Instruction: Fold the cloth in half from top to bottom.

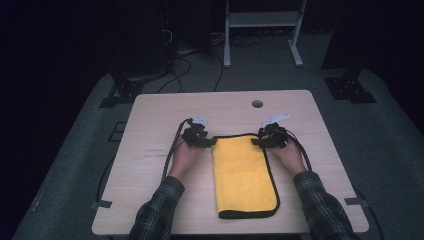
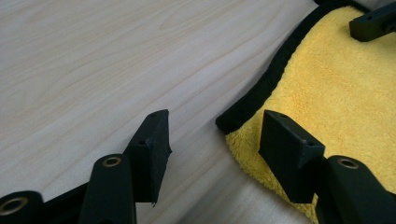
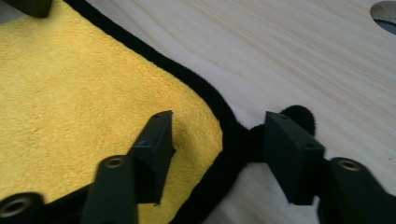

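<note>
Your wooden desk point(image 1: 150, 150) carries the folded yellow towel point(image 1: 242, 175), black-edged, lying lengthwise at its centre. Your left gripper point(image 2: 212, 140) sits at the towel's far left corner, jaws apart; your right gripper point(image 3: 217, 140) straddles the far right corner, jaws apart, nothing clamped.

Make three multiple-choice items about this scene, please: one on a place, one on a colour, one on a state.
1. Where are the two grippers?
A. at the cloth's far corners
B. at its near edge
C. off the table

2. What colour is the cloth's border?
A. white
B. black
C. red

3. How does the cloth lie?
A. crumpled
B. hanging
C. folded flat

Key: 1 A, the left gripper and right gripper flank the far end of the cloth; 2 B, black trim edges the yellow; 3 C, it lies flat on the table.
</note>
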`<state>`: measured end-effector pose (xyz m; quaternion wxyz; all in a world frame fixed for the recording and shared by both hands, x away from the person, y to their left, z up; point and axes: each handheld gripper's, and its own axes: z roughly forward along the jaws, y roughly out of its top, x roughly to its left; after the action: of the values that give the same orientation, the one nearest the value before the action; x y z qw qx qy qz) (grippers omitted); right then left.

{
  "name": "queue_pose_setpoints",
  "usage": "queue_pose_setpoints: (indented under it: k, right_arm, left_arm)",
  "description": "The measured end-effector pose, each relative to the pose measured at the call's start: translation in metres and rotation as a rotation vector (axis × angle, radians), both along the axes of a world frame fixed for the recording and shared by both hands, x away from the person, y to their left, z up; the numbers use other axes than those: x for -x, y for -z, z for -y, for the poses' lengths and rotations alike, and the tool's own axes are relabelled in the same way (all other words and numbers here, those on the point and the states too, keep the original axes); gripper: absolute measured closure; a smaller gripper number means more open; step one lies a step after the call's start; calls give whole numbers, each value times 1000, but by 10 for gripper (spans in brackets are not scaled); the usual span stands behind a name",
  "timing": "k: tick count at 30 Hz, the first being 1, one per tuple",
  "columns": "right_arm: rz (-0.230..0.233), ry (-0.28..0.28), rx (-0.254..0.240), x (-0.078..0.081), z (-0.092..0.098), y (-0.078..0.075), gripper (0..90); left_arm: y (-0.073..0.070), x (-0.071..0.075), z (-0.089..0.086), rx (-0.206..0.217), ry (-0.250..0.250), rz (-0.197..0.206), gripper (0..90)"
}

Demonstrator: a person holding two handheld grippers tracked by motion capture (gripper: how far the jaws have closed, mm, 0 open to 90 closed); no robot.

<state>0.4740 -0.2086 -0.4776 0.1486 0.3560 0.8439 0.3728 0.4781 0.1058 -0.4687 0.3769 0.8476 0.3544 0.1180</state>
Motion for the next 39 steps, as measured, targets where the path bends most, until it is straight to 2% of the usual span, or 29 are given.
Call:
queue_pose_setpoints:
  k: [4, 7, 11, 13, 16, 18, 20, 22, 24, 27, 29, 31, 33, 36, 39]
  right_arm:
    - [7, -23, -12, 5, -2, 0, 607]
    - [-11, -32, -28, 6, -2, -1, 707]
    - [-43, -34, -43, 7, -3, -2, 766]
    - [-59, -34, -53, 7, -2, -2, 784]
    - [-85, -40, -65, 8, -2, -3, 803]
    - [-97, -38, -73, 7, -1, -3, 806]
    - [-109, -28, -89, 6, 1, -4, 807]
    - [-95, -23, -88, 5, 1, -6, 808]
    - [-83, -18, -97, 4, 2, -13, 808]
    - [-30, -14, -112, 2, 2, -30, 809]
    - [-4, -17, -124, 2, 3, -43, 808]
    - [23, -25, -135, 2, 4, -53, 808]
    - [34, -36, -154, 6, 7, -59, 807]
    - [43, -64, -161, 14, 9, -60, 807]
    - [33, -96, -184, 25, 12, -58, 806]
  left_arm:
    - [3, 0, 3, -8, 8, -8, 419]
    - [3, 1, 4, -11, 16, -7, 442]
    - [3, 2, 5, -10, 35, 0, 503]
    - [3, 3, 7, -3, 54, -3, 565]
    - [3, 4, 9, 8, 82, -29, 746]
    - [2, 4, 9, 5, 87, -33, 798]
    - [0, 3, 9, -12, 84, -11, 818]
    - [-5, 2, 9, -4, 78, 10, 822]
    - [-16, 0, 9, -10, 79, 62, 821]
    - [-35, -3, 9, -13, 67, 144, 821]
    - [-48, -3, 8, 9, 69, 187, 820]
    - [-59, -1, 6, 31, 84, 207, 820]
    - [-64, 3, 4, 71, 101, 215, 819]
    - [-65, 11, -2, 84, 158, 216, 818]
    - [-63, 22, -8, 119, 197, 205, 818]
